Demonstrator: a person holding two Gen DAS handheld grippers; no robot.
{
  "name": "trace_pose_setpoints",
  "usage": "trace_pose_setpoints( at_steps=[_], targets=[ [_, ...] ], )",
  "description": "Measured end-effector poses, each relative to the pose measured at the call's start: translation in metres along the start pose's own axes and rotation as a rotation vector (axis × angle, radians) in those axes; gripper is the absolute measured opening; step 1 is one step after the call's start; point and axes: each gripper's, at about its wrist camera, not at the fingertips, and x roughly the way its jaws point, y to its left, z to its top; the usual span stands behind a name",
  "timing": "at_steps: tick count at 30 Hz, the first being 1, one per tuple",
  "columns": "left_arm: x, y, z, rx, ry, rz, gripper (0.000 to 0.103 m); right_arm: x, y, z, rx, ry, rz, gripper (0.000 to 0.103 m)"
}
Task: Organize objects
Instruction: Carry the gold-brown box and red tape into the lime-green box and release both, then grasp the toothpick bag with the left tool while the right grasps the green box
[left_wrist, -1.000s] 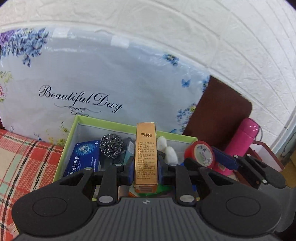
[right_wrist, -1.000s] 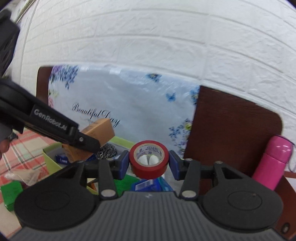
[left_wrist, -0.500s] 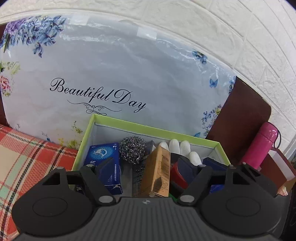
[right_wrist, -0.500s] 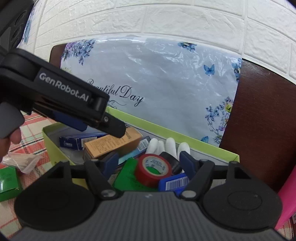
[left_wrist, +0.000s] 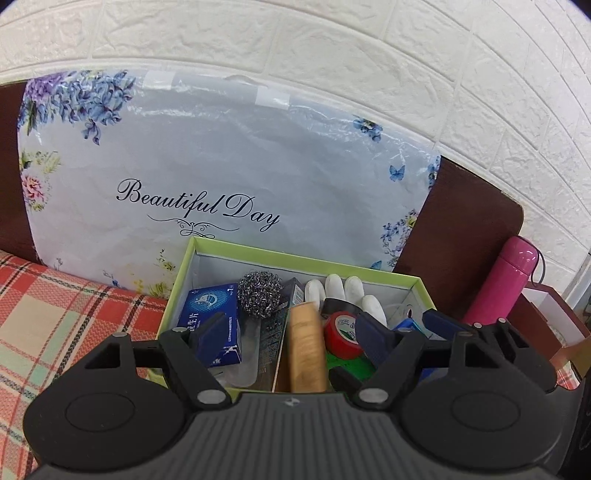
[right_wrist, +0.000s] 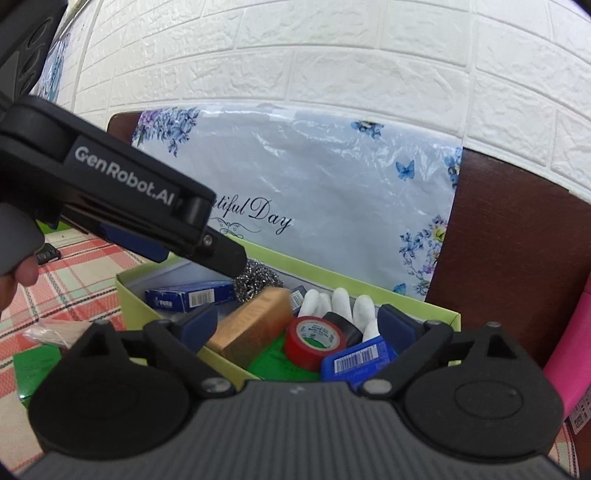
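The floral bag (left_wrist: 207, 177) is leaning against the brick wall (left_wrist: 369, 55) at 12 o'clock, backing the green box (left_wrist: 295, 254) so nothing slides off the plaid bed (left_wrist: 55, 306). The box is serving as the collecting bin, and its load is already lying inside: a blue carton (left_wrist: 212, 306) at 9 o'clock, a steel scourer (left_wrist: 260, 297) behind it, white gloves (left_wrist: 343, 290) at 1 o'clock. The gold box (right_wrist: 255, 325) is resting flat in the middle, and the red tape (right_wrist: 316, 341) is sitting just beside it at 3 o'clock, with a barcoded blue box (right_wrist: 356, 360) touching the tape. Both tongs are hanging released: the left tongs (left_wrist: 291, 332) and the right tongs (right_wrist: 297, 325) have just been opening, pads well clear of gold box and tape, apparently because each drop is done. A pink flask (left_wrist: 506, 277) is standing outside at 3 o'clock
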Motion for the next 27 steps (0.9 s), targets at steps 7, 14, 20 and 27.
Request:
trace_pose_setpoints(
  at_steps=[7, 14, 20, 27],
  targets=[
    [-0.033, -0.014, -0.008, 0.044, -0.006, 0.056, 0.078, -0.030, 0.003, 0.001, 0.027, -0.031, -0.005, 0.102],
    [-0.069, -0.026, -0.027, 0.091, -0.031, 0.096, 0.078, -0.066, 0.009, -0.008, 0.074, -0.036, -0.001, 0.103],
    [-0.090, -0.029, -0.048, 0.108, -0.024, 0.116, 0.078, -0.092, 0.019, -0.022, 0.117, -0.032, 0.005, 0.103],
    [-0.105, -0.023, -0.069, 0.087, -0.004, 0.128, 0.078, -0.113, 0.031, -0.037, 0.159, -0.016, 0.014, 0.103]
  ],
)
